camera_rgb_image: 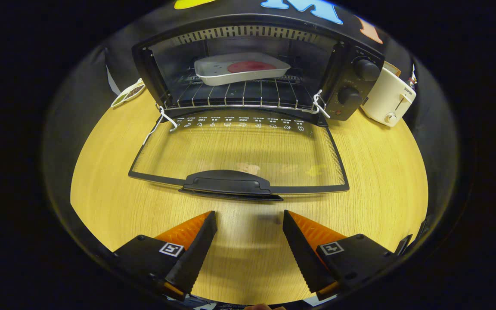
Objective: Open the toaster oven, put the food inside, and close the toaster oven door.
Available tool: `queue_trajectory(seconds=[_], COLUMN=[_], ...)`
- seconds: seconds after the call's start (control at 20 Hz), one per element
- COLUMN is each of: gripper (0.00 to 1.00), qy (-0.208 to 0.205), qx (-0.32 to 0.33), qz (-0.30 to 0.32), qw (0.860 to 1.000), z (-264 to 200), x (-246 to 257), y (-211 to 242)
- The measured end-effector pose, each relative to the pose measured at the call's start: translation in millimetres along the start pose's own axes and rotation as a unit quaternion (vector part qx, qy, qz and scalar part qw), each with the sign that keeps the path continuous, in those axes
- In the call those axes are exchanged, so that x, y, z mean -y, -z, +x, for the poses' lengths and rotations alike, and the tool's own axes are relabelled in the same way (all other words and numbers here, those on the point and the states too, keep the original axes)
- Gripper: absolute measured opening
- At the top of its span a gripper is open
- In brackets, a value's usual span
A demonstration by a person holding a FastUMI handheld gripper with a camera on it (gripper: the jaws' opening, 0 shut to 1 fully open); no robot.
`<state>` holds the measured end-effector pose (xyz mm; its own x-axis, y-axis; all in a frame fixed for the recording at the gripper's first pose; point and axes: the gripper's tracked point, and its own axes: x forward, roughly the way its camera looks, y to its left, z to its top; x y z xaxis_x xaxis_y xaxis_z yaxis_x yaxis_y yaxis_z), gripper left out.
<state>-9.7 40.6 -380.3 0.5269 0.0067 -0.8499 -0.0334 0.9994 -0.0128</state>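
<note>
A mock kitchen booth — black toaster oven (248,73) and cream pop-up toaster (389,98) on a light wooden desk (377,172), black cloth behind.

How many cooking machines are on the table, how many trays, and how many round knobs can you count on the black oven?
Cooking machines: 2, the black toaster oven with its door down, and a white toaster
Trays: 1, a white tray holding red food on the oven rack
Oven knobs: 2
Total: 5
The gripper is open, short of the door handle.
</note>
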Motion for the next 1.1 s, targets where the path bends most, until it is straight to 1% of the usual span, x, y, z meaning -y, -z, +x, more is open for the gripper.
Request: queue_trajectory(seconds=[0.1,0.25,0.45,0.55,0.7,0.9,1.1], gripper=[0.99,0.99,0.99,0.99,0.99,0.99,0.99], qy=[0.000,0.013,0.006,0.003,0.002,-0.006,-0.026], qx=[0.011,-0.003,-0.011,-0.004,0.021,0.095,0.156], qz=[0.011,0.016,0.026,0.017,-0.003,-0.024,-0.001], qw=[1.000,1.000,1.000,1.000,1.000,0.995,0.987], z=[3,6,2,-4,-24,-63,-105], x=[-3,-3,-3,-3,-2,-2,-8], y=[-12,-13,-15,-17,-24,-51,-86])
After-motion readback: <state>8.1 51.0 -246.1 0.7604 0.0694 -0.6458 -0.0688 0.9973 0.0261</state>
